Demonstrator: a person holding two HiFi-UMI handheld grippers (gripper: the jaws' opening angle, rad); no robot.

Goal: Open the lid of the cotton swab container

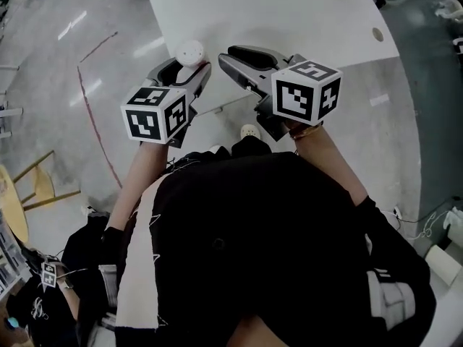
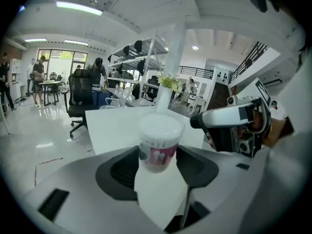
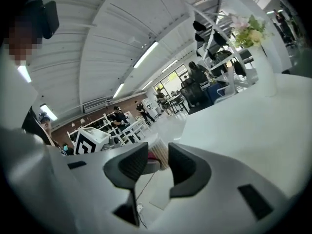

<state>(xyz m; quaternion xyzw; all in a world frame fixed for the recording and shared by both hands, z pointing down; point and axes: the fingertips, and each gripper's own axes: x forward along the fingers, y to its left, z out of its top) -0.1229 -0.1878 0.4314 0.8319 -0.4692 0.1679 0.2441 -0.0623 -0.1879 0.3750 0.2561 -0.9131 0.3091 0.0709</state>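
Observation:
The cotton swab container (image 2: 157,147), a small clear cup with a white lid (image 2: 160,126) and a pink label, stands upright between the jaws of my left gripper (image 2: 157,164), whose pads press on its sides. From the head view the container (image 1: 190,52) is held just off the near edge of the white table (image 1: 289,13), in my left gripper (image 1: 189,68). My right gripper (image 1: 226,56) is close to its right, pointing at it. In the right gripper view the jaws of my right gripper (image 3: 157,149) stand apart, and the container (image 3: 159,156) shows beyond the gap, untouched.
A white vase with flowers (image 2: 165,89) stands far back on the table. A black office chair (image 2: 80,94) and shelving are behind it, with people at desks further off. A yellow chair (image 1: 29,194) stands on the grey floor at my left.

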